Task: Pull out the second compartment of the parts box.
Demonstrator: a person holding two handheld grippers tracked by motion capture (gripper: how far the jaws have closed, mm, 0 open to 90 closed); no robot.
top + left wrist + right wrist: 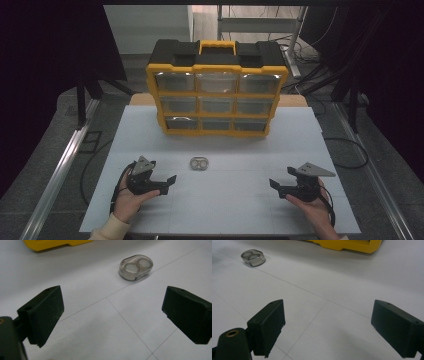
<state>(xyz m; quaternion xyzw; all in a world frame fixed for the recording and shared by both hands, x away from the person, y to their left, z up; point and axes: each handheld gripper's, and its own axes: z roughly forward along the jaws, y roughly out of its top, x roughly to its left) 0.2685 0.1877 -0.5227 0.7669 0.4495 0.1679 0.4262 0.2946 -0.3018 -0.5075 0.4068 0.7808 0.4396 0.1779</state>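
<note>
Beyond the left jaws, the yellow organizer (pixel 57 243) is cut off by the top edge; drawer contents unreadable.

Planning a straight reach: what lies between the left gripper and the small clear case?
Nothing: the left gripper view shows bare white table between left gripper and clear case.

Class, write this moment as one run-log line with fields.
left claw: open, holds nothing | right claw: open, holds nothing | small clear case: on table, nearer left claw | drawer box: behind, drawers shut
</note>
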